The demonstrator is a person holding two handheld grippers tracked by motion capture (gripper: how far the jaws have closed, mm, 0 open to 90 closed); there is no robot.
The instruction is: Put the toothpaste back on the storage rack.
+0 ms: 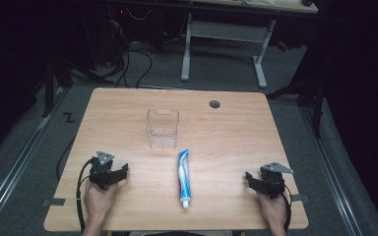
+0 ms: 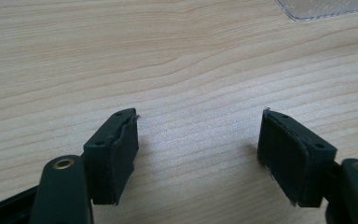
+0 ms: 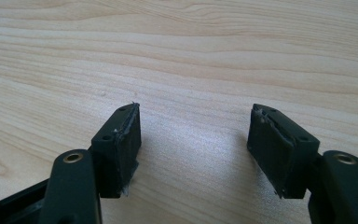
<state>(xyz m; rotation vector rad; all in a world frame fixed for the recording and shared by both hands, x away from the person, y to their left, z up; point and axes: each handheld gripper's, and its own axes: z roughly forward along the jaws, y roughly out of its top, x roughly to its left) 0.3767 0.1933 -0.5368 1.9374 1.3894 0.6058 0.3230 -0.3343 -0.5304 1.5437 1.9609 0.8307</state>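
Left gripper view: clear box cut off at top | both grippers' jaws apart, empty

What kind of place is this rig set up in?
Probably a lab or workshop, not a home: a bare wooden table on grey carpet, loose cables on the floor behind, and a white-legged desk beyond it in the dark.
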